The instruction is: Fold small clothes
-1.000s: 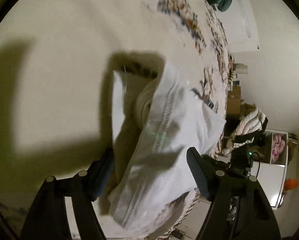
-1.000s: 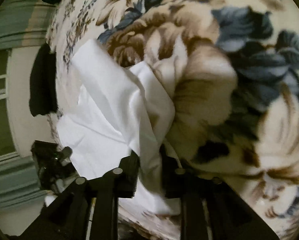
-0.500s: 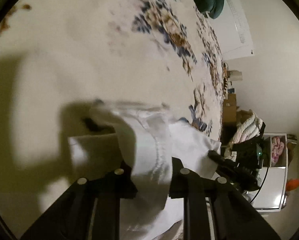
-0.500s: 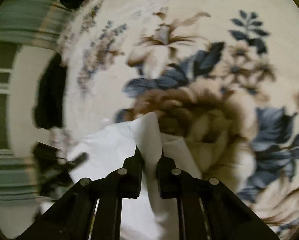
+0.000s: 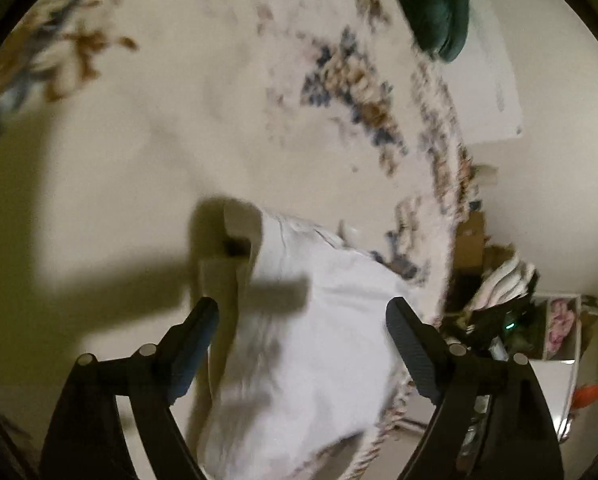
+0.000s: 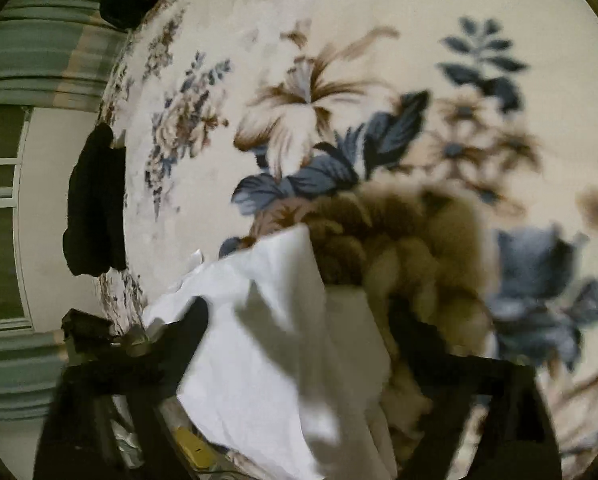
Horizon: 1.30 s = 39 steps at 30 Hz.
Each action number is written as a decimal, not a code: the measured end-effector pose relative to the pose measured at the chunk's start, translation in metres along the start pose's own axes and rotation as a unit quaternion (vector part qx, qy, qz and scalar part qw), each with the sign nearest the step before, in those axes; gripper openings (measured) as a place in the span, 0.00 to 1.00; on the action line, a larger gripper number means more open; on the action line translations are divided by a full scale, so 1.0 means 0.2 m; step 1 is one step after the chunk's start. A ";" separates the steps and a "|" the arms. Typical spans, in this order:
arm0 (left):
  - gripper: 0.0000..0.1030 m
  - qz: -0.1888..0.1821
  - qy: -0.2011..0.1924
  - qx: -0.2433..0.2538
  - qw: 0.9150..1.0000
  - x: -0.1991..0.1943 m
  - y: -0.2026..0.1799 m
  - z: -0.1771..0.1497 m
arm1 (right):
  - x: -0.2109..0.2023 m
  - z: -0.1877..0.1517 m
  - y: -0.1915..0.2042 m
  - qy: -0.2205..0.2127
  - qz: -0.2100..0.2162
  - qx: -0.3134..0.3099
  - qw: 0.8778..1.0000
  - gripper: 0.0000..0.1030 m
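A small white garment [image 5: 319,320] lies folded over on the floral blanket [image 5: 179,100] near the bed's edge. My left gripper [image 5: 302,320] is open, its two fingers spread wide just above the garment, holding nothing. In the right wrist view the same white garment [image 6: 267,340] lies in front of my right gripper [image 6: 299,328], which is open with its fingers apart on either side of the cloth. Both views are blurred.
A dark green cushion [image 5: 439,4] lies at the far end of the bed. A black cloth [image 6: 95,200] hangs off the bed's side. White shelves with clothes [image 5: 555,328] stand beyond the bed edge. Green curtains [image 6: 39,60] hang at left.
Both grippers were shut on the white garment half a second ago; now both have opened and let it drop onto the blanket, folded over.
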<state>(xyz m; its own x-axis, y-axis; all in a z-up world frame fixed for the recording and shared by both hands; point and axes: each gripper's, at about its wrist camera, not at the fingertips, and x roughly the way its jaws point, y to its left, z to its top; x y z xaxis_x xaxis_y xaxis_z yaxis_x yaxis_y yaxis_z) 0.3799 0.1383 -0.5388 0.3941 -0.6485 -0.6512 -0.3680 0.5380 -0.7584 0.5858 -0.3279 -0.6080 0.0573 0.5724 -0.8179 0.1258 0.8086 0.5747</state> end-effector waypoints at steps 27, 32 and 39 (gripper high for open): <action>0.23 0.006 0.031 0.054 0.998 0.22 -0.05 -0.16 | 0.24 -0.31 -0.10 0.075 0.123 0.033 0.989 0.15; 0.23 0.015 0.030 0.074 0.997 0.04 -0.18 -0.12 | 0.14 -0.36 0.04 0.064 0.131 0.029 0.989 0.15; 0.23 0.023 0.011 0.104 0.994 -0.39 -0.29 0.17 | 0.07 -0.40 0.54 0.040 0.148 0.019 0.988 0.15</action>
<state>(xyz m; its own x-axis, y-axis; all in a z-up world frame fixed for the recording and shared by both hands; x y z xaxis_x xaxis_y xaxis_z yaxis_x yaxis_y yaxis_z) 0.3989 0.1756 -0.4446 0.3614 -0.6307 -0.6868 -0.2017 0.6662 -0.7180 0.5214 -0.2226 -0.5556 0.0193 0.7934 -0.6085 0.1524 0.5991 0.7860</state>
